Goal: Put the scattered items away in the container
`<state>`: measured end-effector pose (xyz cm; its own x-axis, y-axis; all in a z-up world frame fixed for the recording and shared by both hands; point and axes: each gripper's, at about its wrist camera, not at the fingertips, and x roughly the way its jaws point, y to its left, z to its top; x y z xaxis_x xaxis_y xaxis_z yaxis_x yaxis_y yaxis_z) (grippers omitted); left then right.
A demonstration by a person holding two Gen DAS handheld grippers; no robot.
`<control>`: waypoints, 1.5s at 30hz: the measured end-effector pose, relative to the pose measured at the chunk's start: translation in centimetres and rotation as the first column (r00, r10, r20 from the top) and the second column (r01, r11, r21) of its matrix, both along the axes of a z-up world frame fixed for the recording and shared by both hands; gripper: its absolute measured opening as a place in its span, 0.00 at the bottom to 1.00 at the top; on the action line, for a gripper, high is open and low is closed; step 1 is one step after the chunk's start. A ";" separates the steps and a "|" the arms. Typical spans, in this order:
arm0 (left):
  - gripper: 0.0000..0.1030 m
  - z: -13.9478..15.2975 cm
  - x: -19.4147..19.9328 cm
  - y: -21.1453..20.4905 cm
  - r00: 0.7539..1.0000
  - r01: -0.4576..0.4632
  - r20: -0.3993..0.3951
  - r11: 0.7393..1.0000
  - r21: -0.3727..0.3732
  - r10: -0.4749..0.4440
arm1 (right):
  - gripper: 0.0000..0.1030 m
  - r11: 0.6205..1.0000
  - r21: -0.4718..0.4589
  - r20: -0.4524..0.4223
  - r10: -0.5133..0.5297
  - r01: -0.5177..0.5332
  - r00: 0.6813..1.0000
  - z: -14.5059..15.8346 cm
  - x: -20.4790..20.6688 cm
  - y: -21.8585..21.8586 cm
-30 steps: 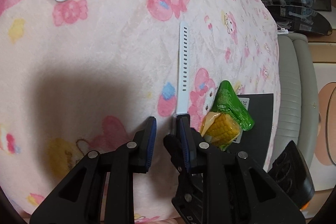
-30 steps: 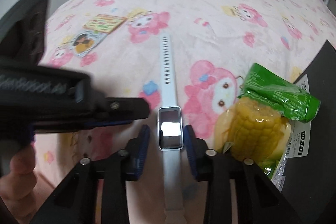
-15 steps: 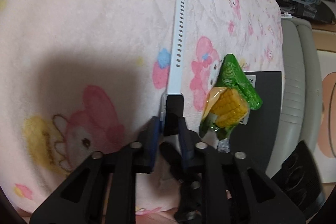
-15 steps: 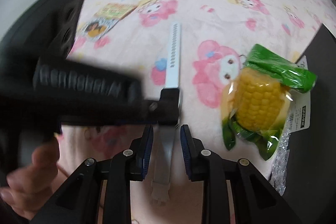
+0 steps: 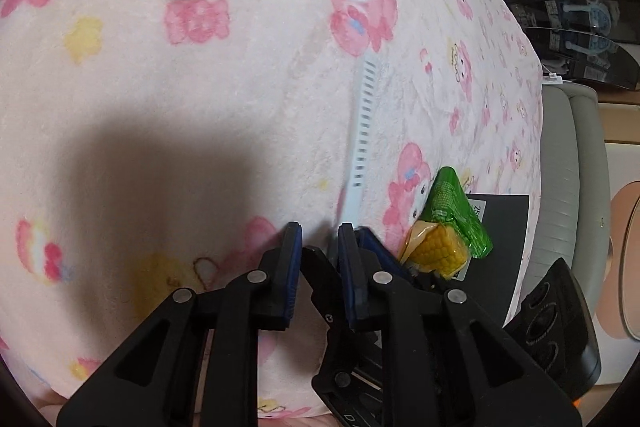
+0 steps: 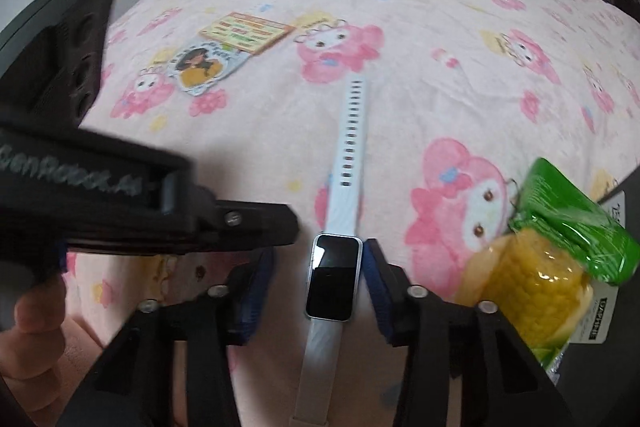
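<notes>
The right claw (image 6: pixel 318 287) stands apart astride the watch (image 6: pixel 334 277) beside the corn packet (image 6: pixel 540 267); close squarely on its body. The left claw (image 5: pixel 320 251) is apart, empty.

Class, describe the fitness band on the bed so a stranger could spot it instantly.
Start from the pink cartoon-print blanket. The fitness band lies between the right gripper fingers, left of the packaged corn. Only it has a black screen and long pale perforated strap.
</notes>
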<state>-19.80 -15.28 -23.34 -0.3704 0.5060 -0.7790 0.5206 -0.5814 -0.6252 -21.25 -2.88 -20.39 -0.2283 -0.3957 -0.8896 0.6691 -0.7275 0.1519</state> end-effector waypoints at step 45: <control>0.06 -1.2 -0.1 2.1 1.000 0.007 -0.004 0.996 0.094 -0.007 | 0.30 0.968 0.154 0.004 -0.201 0.198 0.979 0.2 7.2 7.1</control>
<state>-19.85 -13.17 -24.56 -0.3693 0.5795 -0.7265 0.5142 -0.5238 -0.6791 -14.03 4.21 -20.15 -0.2709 -0.2037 -0.9408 0.5057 -0.8617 0.0409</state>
